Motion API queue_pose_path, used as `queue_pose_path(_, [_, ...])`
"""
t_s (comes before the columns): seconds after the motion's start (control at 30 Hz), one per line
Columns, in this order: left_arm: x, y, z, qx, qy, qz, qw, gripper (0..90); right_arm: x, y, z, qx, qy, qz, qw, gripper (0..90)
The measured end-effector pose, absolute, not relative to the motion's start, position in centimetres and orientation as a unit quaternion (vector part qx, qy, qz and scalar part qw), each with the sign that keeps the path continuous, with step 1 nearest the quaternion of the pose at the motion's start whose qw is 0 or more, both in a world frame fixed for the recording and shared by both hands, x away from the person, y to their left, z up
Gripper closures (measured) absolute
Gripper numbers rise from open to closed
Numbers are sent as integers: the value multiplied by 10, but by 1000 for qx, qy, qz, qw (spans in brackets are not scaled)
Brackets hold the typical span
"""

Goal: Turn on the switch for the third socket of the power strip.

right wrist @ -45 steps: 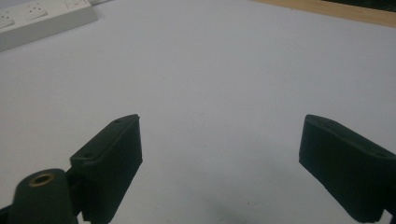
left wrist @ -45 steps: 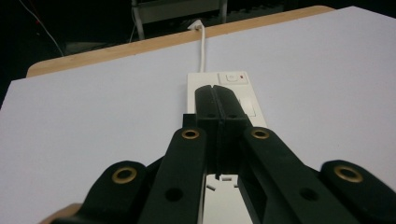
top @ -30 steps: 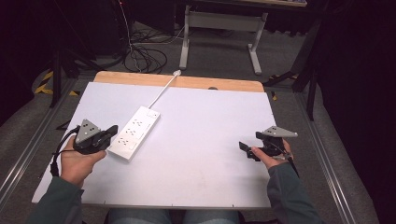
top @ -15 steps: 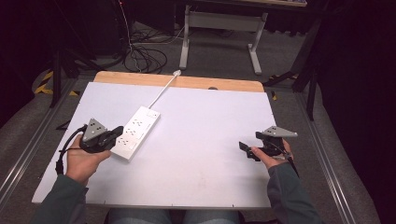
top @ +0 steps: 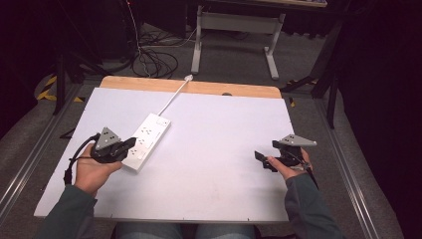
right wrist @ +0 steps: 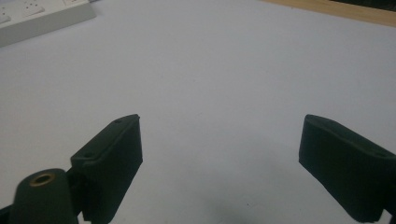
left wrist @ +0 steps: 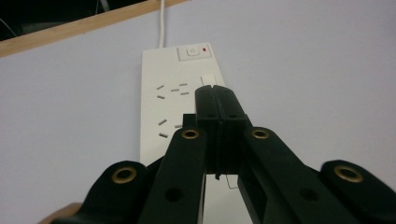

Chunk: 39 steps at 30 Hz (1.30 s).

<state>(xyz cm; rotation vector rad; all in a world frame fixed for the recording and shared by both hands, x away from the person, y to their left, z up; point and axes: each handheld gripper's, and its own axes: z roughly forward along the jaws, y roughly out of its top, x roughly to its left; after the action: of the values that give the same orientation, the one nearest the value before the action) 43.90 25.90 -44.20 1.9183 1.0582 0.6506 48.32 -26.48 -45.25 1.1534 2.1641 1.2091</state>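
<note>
- From above, high view: white power strip [top: 147, 142] lies diagonally on the white table [top: 214, 164], toward my left side, its white cord [top: 174, 94] running off its far end toward the wooden far edge [top: 199, 88].
- High view: my left gripper [top: 130, 145] sits at the strip's near end, tips over or touching it, can't tell which; left hand [top: 89, 169] behind it, black cable looping off to the outside.
- High view: my right gripper [top: 261, 160] is well apart from the strip, over bare table near my right edge, held in my right hand [top: 288, 164]; grey plate on top.
- Left gripper view: my jaws are pressed together, no gap, nothing between them. They point along the power strip [left wrist: 180, 93], tips over its sockets. Strip's switch [left wrist: 192, 52] with a small red mark is at the far end, cord [left wrist: 161, 23] leaving past it toward the wood edge.
- Right gripper view: my jaws are spread wide, nothing held, bare white table [right wrist: 219, 84] between them. Corner of the power strip [right wrist: 42, 16] is far off at upper left.
</note>
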Motion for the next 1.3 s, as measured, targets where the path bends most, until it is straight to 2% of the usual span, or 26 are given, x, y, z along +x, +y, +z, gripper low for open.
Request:
queue_pose_path(0.9, [458, 238, -462, 820, 406, 216, 340, 899, 483, -265, -452, 413, 775, 433, 204, 137])
queue_pose_path(1.3, [459, 236, -465, 826, 406, 211, 329, 899, 482, -265, -452, 413, 775, 433, 204, 138])
